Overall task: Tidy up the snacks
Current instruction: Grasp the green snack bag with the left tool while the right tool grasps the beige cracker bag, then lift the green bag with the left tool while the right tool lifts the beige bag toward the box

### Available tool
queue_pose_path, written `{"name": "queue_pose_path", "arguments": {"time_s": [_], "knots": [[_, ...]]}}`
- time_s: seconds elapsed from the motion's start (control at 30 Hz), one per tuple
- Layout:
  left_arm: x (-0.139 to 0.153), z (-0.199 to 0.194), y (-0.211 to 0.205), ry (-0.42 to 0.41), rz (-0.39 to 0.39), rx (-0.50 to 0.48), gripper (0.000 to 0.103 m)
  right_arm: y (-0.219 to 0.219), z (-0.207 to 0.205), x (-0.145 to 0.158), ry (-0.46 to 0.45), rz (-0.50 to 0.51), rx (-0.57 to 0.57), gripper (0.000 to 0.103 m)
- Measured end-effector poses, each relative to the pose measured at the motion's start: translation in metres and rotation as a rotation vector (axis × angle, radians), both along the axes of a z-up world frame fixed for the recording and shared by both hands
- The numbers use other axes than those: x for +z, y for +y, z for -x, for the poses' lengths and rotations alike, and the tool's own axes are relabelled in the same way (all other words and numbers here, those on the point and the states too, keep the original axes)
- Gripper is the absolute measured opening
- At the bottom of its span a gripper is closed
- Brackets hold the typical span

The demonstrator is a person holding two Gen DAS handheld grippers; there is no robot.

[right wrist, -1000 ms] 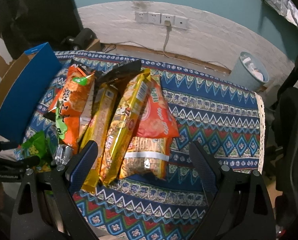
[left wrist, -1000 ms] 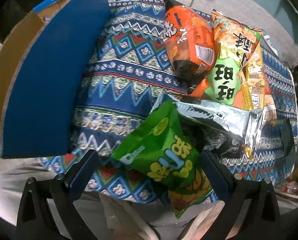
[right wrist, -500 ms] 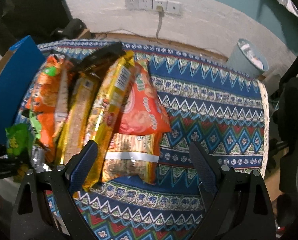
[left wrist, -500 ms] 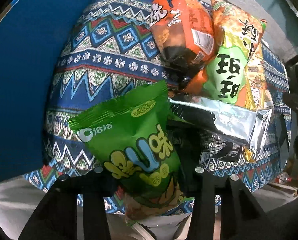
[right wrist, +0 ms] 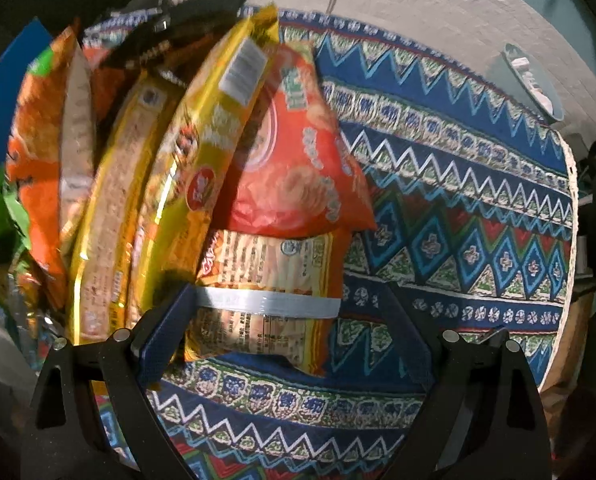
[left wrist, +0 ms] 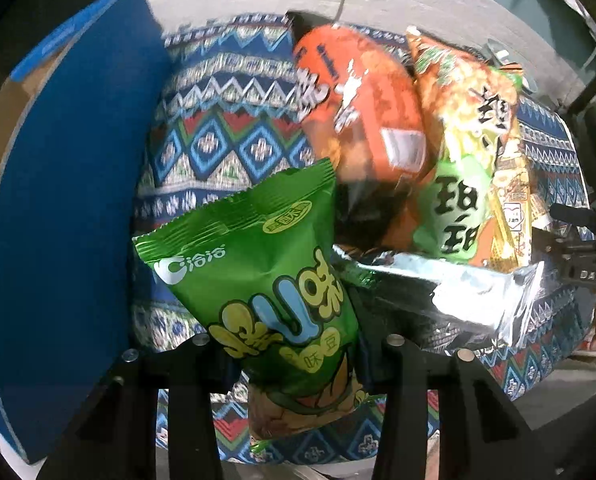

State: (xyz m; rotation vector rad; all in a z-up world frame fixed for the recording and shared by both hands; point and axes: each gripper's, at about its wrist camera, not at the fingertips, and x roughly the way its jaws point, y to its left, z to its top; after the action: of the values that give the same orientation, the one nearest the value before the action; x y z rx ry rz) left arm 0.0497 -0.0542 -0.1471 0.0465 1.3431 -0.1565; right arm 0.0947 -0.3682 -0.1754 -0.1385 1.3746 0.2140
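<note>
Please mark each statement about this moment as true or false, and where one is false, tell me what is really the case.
1. The left gripper is shut on the green snack bag. True.
2. The right gripper is shut on a yellow packet. False: its jaws stand open over the orange packet, gripping nothing.
3. A blue box flap stands left of the green snack bag. True.
4. The tablecloth is plain white. False: it bears a blue, red and green zigzag pattern.

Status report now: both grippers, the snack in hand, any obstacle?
Left gripper shut on green snack bag, lifted. Right gripper open above orange-yellow packet. Blue box flap close beside the bag.
</note>
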Motion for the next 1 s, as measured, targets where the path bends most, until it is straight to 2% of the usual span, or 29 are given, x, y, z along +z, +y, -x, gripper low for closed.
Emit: {"name": "queue_pose_path", "arguments": {"time_s": [0.2,0.3,0.43,0.47,0.53,0.7,1.0], "knots": [[0.017,-0.010,-0.013,-0.033,-0.013,-0.030,0.044,-0.007,-0.004,-0.016,0.034,0.029,-0.011,0.091],[0.019,-0.012,-0.015,-0.038,-0.015,-0.036,0.044,-0.018,-0.003,-0.016,0.037,0.012,-0.023,0.091],[0.016,-0.007,-0.018,-0.046,-0.028,-0.052,0.044,-0.011,-0.003,-0.026,0.047,0.010,0.033,0.091],[0.017,-0.006,-0.017,-0.049,-0.032,-0.057,0.044,-0.007,-0.002,-0.026,0.036,0.016,0.047,0.088],[0.021,-0.001,-0.013,-0.064,-0.042,-0.065,0.044,0.001,0.002,-0.022,0.019,0.013,0.083,0.074],[0.030,0.006,-0.010,-0.102,-0.052,-0.085,0.044,0.014,0.010,-0.014,-0.013,0.037,0.127,0.057],[0.047,0.019,-0.020,-0.134,-0.051,-0.122,0.044,-0.001,0.025,0.010,-0.023,0.043,0.082,0.054]]}}
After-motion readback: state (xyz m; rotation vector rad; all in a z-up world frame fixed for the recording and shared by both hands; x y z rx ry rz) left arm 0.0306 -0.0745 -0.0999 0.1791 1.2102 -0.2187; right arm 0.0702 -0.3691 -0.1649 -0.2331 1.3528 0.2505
